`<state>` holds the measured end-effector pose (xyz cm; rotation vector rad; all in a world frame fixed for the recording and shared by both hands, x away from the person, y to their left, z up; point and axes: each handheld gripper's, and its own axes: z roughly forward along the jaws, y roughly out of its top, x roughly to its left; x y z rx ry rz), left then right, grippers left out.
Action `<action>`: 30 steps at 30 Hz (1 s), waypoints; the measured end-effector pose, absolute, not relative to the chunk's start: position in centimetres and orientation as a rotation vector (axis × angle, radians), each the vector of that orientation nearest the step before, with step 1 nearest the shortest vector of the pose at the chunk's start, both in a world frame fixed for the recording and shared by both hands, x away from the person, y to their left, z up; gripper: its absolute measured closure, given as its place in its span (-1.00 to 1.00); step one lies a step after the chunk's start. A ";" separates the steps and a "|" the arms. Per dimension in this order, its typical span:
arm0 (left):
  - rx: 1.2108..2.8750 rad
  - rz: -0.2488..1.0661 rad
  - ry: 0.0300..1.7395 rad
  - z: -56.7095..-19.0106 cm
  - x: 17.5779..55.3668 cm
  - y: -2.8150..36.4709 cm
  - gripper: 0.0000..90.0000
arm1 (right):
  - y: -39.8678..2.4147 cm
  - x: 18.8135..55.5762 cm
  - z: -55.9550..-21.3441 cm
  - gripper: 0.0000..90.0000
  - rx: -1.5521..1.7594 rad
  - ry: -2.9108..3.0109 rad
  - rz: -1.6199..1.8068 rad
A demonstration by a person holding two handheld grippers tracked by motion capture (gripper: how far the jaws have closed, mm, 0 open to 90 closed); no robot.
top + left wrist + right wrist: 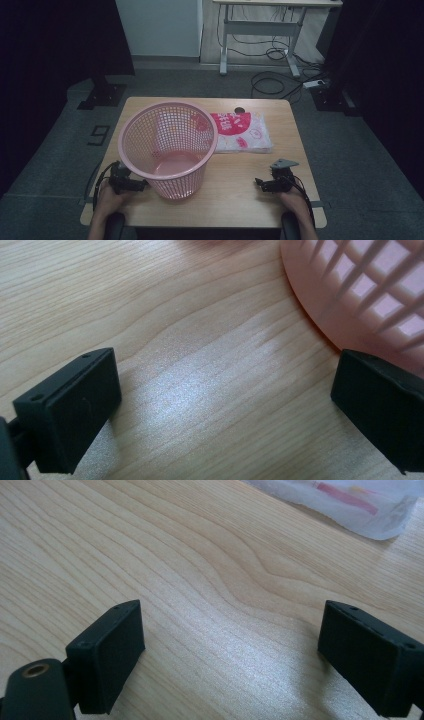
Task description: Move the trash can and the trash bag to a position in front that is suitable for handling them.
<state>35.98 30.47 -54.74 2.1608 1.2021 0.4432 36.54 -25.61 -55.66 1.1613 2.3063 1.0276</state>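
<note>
The pink basket (167,148) is standing upright on the counter (240,195), a bag pack (241,132) lying just behind it. Both claws, left (141,185) and right (259,183), are resting wide and empty, probably readying to line it.

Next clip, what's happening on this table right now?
A person sits at a light wooden table with a claw in each hand, both open and holding nothing. The left claw rests beside the base of an upright pink plastic mesh basket; whether it touches the basket is unclear. The right claw sits on bare wood, apart from a flat pink-and-white printed plastic bag lying behind the basket. Nothing is being gripped.
</note>
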 end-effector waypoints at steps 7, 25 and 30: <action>2.161 0.444 1.202 -54.7 36.0 30.5 -1.00 | -25.5 36.6 -55.6 -0.76 1.161 2.308 1.028; 2.161 0.443 1.202 -54.7 36.0 30.5 -1.00 | -25.8 37.6 -55.5 -0.73 1.189 2.298 1.011; 2.161 0.443 1.203 -54.7 36.0 30.5 -1.00 | -25.9 38.1 -55.1 -0.73 1.215 2.306 0.993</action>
